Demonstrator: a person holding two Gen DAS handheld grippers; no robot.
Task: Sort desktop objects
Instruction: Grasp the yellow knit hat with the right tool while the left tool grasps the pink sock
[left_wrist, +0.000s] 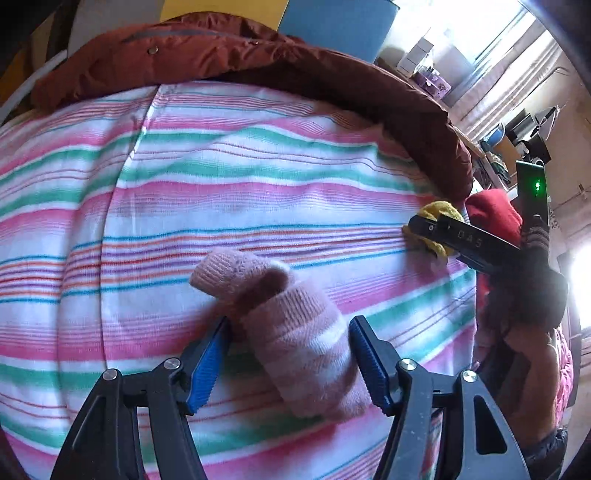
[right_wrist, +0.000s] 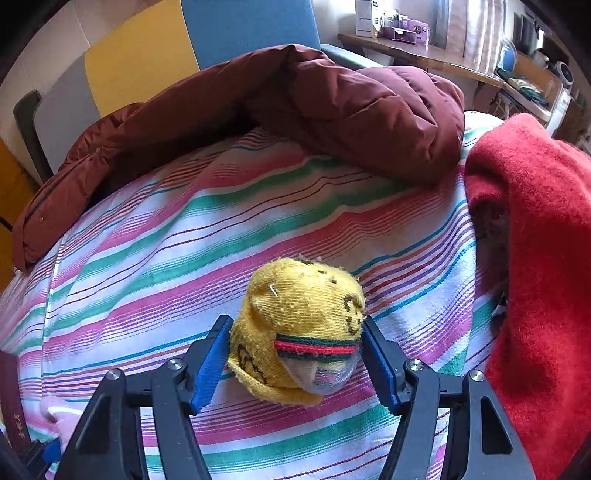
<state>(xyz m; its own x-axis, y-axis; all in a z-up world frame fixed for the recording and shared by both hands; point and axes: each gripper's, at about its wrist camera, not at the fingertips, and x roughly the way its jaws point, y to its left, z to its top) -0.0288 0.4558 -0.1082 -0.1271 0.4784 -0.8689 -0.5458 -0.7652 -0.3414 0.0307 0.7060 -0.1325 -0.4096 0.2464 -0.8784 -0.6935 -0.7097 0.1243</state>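
Note:
A rolled pink sock (left_wrist: 291, 328) lies on the striped sheet (left_wrist: 221, 192) between the fingers of my left gripper (left_wrist: 288, 363). The jaws stand open around it, and the left pad is clear of it. A balled yellow sock (right_wrist: 299, 328) with a red and green band sits between the fingers of my right gripper (right_wrist: 295, 363), whose pads touch or nearly touch its sides. The left wrist view shows the yellow sock (left_wrist: 439, 214) and the right gripper (left_wrist: 428, 229) at the far right. The pink sock (right_wrist: 62, 417) shows at the lower left of the right wrist view.
A maroon padded jacket (right_wrist: 332, 107) lies along the far edge of the sheet. A red fleece cloth (right_wrist: 535, 258) is heaped at the right. A wooden table (right_wrist: 424, 51) with boxes stands behind, and blue and yellow panels (right_wrist: 147, 55) back the bed.

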